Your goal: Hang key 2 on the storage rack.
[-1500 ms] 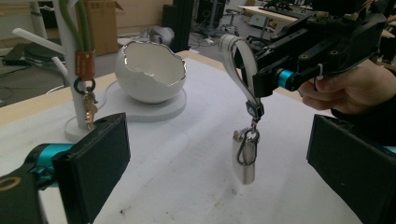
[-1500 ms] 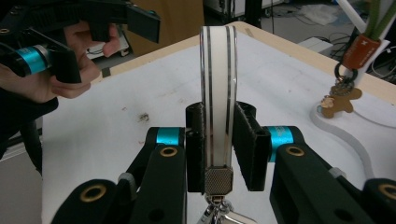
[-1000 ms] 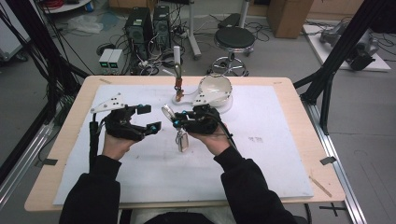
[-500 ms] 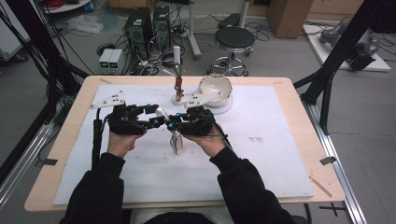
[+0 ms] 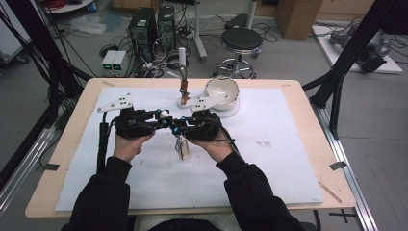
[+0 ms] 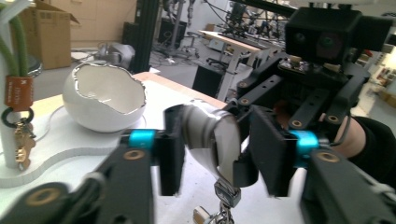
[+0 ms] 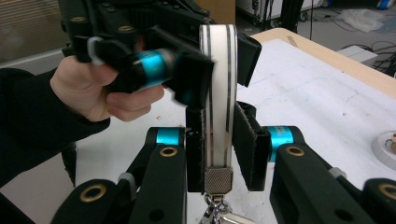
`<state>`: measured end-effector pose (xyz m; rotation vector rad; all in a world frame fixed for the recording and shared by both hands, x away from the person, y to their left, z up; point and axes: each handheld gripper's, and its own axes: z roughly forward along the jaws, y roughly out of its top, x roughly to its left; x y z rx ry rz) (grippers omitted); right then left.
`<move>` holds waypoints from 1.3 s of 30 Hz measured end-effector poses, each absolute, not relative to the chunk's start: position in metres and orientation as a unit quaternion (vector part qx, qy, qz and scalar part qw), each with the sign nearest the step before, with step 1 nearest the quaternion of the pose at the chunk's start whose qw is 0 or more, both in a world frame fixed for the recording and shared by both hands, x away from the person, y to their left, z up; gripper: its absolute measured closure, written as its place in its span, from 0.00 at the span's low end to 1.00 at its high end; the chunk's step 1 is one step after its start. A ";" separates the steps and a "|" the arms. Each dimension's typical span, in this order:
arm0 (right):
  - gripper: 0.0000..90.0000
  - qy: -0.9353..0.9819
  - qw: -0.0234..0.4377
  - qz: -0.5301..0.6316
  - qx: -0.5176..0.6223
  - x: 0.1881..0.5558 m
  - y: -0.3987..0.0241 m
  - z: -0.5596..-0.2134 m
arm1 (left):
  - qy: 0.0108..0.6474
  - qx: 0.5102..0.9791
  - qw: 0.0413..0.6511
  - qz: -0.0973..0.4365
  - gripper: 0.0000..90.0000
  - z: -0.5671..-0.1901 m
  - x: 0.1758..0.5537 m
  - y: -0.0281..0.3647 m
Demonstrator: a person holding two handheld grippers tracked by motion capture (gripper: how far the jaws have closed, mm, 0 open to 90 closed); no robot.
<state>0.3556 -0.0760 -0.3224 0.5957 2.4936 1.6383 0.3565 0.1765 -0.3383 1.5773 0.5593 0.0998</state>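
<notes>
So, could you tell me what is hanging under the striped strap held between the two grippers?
Under the strap a knurled metal clasp leads to a swivel clip and a dangling metal piece; the grippers' bodies hide some of the chain.

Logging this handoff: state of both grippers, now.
Left gripper: around the strap, one jaw touching, a gap at the other; grip cannot be told.
Right gripper: shut on the strap, keys hanging below.

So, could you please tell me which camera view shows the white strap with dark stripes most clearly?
The right gripper view: the white strap with dark stripes stands upright and sharp there, down to its metal clasp. The left gripper view shows it curved and blurred; the high view shows it small, between the grippers.
</notes>
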 end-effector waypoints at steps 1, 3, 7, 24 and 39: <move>0.84 0.819 0.053 0.536 0.198 0.356 -0.076 -0.323 | 0.249 0.700 0.669 0.042 0.71 -0.339 0.357 0.177; 0.84 0.820 0.052 0.535 0.198 0.357 -0.076 -0.323 | 0.248 0.699 0.669 0.048 0.74 -0.338 0.356 0.175; 0.83 0.819 0.051 0.535 0.201 0.357 -0.075 -0.324 | 0.242 0.706 0.664 0.055 0.76 -0.335 0.355 0.174; 0.47 0.824 0.071 0.516 0.223 0.359 -0.085 -0.325 | 0.238 0.727 0.638 0.089 0.82 -0.324 0.355 0.166; 0.01 0.825 0.111 0.481 0.274 0.363 -0.112 -0.338 | 0.254 0.733 0.619 0.122 0.81 -0.316 0.359 0.169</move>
